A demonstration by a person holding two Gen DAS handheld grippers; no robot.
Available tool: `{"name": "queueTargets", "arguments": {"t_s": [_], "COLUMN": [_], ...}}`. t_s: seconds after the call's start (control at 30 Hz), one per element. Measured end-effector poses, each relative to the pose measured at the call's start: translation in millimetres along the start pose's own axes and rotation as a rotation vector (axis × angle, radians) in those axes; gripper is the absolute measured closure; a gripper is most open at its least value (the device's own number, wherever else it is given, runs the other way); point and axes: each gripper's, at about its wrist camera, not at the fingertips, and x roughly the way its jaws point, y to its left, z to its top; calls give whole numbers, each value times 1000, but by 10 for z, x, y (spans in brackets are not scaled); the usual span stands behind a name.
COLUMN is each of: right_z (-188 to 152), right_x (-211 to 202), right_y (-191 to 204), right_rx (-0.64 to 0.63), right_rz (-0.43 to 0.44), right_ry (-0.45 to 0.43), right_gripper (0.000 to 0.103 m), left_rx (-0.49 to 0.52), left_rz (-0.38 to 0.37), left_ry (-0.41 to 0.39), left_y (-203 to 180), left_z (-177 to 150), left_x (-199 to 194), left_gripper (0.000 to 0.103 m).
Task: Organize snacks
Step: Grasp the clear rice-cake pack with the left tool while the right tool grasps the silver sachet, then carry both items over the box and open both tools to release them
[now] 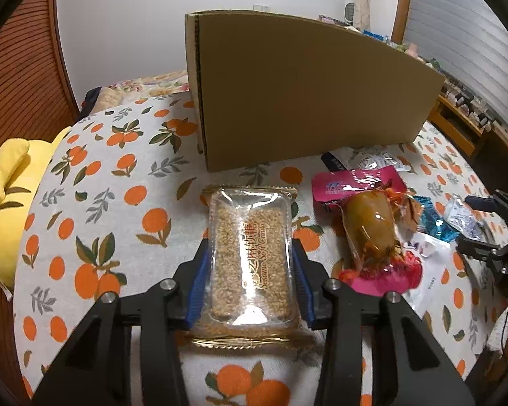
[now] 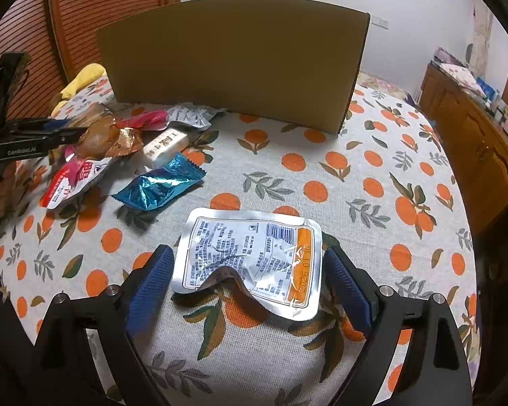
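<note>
A clear sesame candy pack [image 1: 250, 223] lies on the orange-print tablecloth [image 1: 118, 176]. My left gripper [image 1: 250, 257] is shut on it, with a blue pad against each long side. A silver pouch [image 2: 240, 247] with an orange stripe lies flat and crumpled between the fingers of my right gripper [image 2: 249, 252]. That gripper is open, and both pads stand clear of the pouch. A tall cardboard box [image 1: 304, 94] [image 2: 233, 57] stands behind both; its inside is hidden.
Loose snacks lie between the grippers: a pink pack with a brown piece [image 1: 369, 226], a blue foil wrapper [image 2: 159, 186], a white candy bar [image 2: 166, 145] and a red-white pack [image 2: 74, 179]. A yellow plush [image 1: 13, 203] sits at the table's left edge. A wooden cabinet [image 2: 474, 142] stands at the right.
</note>
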Motion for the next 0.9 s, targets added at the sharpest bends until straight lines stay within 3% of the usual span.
{"name": "queueTargets", "arguments": {"t_s": [0.27,0.5,0.9], "right_z": [18,26,-28], "right_x": [12,-7,-93], "right_y": [-5,-24,-8], "right_rx": [5,23,39], "right_rz": [4,-9,12], "right_ry": [1,-5,-25], "right_gripper": [11,19,21], "left_rx": [9,18,25], "left_rz": [-48,-81,-100], "left_ry": [-69,-119,-118], "left_y": [-145,-306,-430], "left_z": [-48,-42,-112], "left_x": [-330,-517,-503], "left_gripper": [60,60,60]}}
